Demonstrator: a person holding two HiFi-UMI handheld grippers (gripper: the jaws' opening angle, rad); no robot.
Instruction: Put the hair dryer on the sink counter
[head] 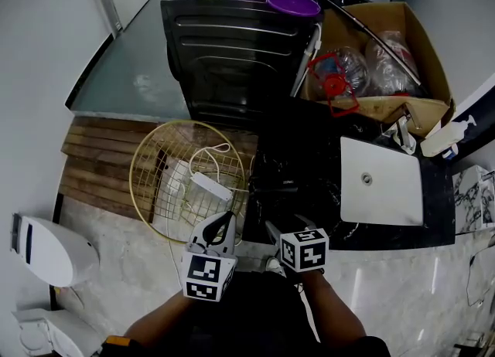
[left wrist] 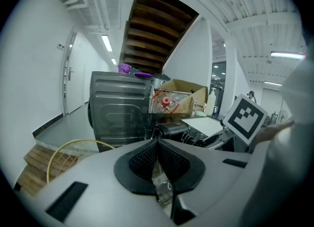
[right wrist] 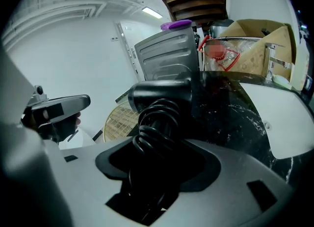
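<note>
— Over the near edge of the bench (head: pixel 309 154), left of the sink (head: pixel 383 193): is that where the dryer (right wrist: pixel 162 93) is?

— Yes, held in the right gripper (right wrist: pixel 159 152). Its jaws stand wide but are filled. They clamp the handle, which has the cord (right wrist: pixel 157 118) coiled round it.

— And the left gripper (left wrist: pixel 157 142)?

— Jaws together, nothing between them, just beside the right one.

— How will the dryer handle?

— It has a hard plastic shell and is probably light, but the barrel end looks heavier, so it may tip forward about the grip. The cord is springy and rounded. The pads bear on loops, not bare handle, so I'd expect some slip or roll.

— A better hold?

— Close under the barrel. I'd lay it on its side on the dark stone, clear of the basin, before opening.
</note>
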